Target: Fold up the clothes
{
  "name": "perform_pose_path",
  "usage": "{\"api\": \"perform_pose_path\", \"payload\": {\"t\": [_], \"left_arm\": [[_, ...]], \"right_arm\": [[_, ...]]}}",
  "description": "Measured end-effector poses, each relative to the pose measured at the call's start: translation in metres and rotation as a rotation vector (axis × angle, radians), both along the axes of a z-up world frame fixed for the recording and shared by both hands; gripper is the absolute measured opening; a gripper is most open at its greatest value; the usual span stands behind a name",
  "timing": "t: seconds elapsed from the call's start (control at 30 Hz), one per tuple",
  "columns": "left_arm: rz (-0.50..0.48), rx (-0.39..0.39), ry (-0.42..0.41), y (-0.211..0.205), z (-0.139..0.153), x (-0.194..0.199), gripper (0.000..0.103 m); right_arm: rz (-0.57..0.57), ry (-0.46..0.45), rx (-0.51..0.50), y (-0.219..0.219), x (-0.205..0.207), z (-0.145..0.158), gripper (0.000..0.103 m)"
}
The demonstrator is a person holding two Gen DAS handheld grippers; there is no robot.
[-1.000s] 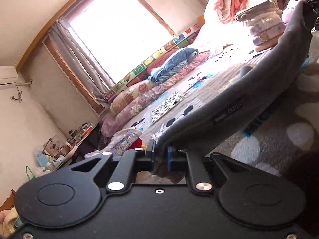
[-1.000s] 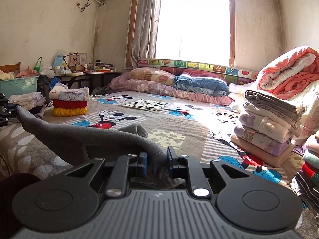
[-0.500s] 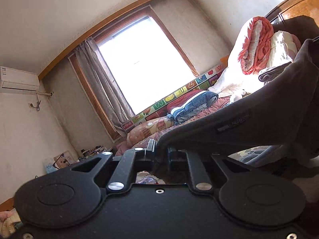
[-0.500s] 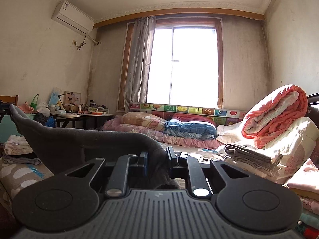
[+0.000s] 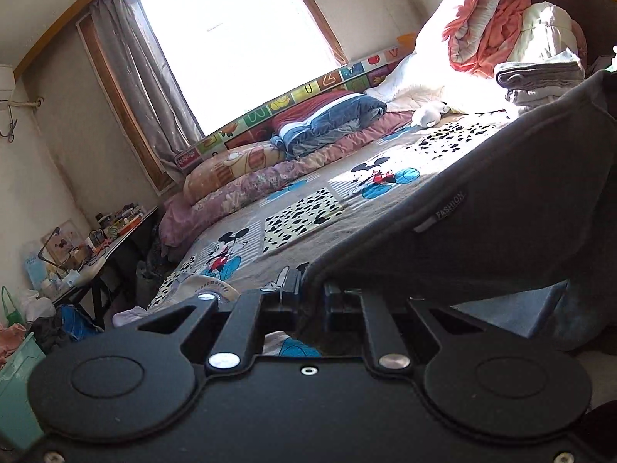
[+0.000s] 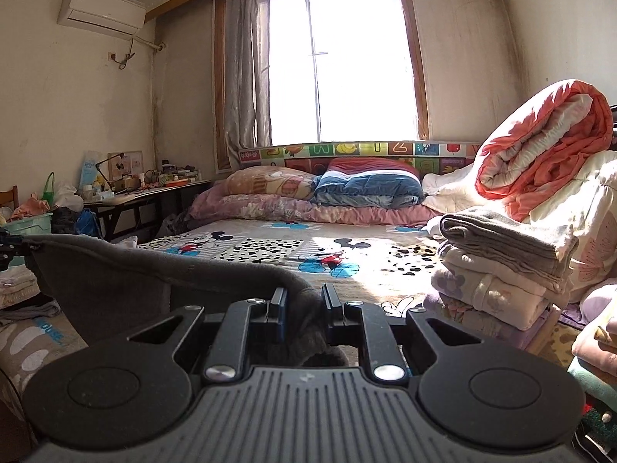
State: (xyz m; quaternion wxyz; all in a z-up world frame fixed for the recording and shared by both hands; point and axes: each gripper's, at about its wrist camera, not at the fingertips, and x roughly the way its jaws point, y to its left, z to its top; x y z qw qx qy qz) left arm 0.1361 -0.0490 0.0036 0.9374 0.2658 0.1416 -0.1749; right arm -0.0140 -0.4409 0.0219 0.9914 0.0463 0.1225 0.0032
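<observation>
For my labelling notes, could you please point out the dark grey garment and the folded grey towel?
dark grey garment (image 5: 501, 231): left wrist view, stretched panel beside its label.
folded grey towel (image 6: 497, 237): right wrist view, top face, crowning the folded pile.

Sunlit window (image 6: 339, 73), grey curtain (image 6: 243, 77), cream walls, wall air conditioner (image 6: 102, 9), cluttered desk (image 6: 142, 193)

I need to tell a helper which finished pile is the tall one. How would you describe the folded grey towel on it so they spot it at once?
Start at the bright window, then drop to the rolled orange quilt on the right side of the bed. Just in front of it stands a stack of folded clothes. The grey towel is its top layer, the only plain grey piece above pale, flower-printed ones.
</observation>
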Motion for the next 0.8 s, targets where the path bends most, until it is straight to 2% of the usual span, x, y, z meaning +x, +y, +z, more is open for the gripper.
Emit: {"api": "perform_pose_path", "payload": {"t": [0.33, 0.6, 0.8], "left_arm": [[-0.033, 0.011, 0.193, -0.043, -0.039, 0.105, 0.010], [-0.090, 0.016, 0.357, -0.069, -0.063, 0.172, 0.010], [-0.099, -0.009, 0.449, -0.078, -0.076, 0.210, 0.010]], "right_arm": [[-0.048, 0.151, 0.092, -0.046, 0.095, -0.055, 0.019], [-0.083, 0.256, 0.170, -0.078, 0.144, -0.097, 0.019], [-0.090, 0.336, 0.214, -0.094, 0.175, -0.121, 0.019]]}}
